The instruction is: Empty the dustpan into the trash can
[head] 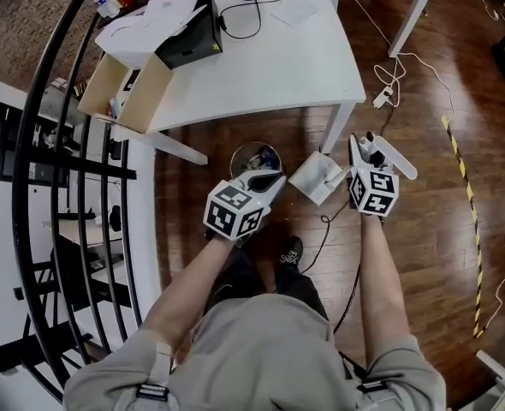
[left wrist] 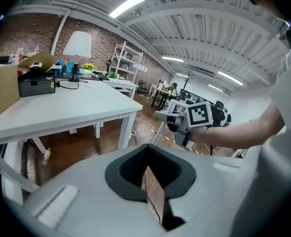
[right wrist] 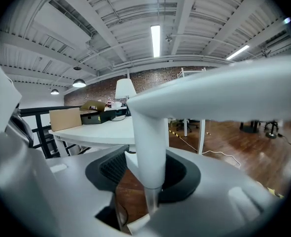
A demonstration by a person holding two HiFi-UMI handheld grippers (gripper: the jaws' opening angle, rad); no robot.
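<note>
Well, a cardboard box [head: 120,88] is lying on the white table [head: 304,67], far left. The left gripper [head: 268,181], closed on nothing, is hovering by the trash can [head: 255,157]. The right gripper [head: 359,157] is clamping the dustpan [head: 319,178], right of the can, beside a table leg [head: 341,127].

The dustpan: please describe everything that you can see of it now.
The dustpan is white and looks like plastic: a shallow pan with a thick handle. The right gripper holds that handle between its jaws. In the head view the pan is at the left of this gripper, over the wooden floor, beside the trash can and not above it. Whether anything lies in the pan cannot be told.
</note>
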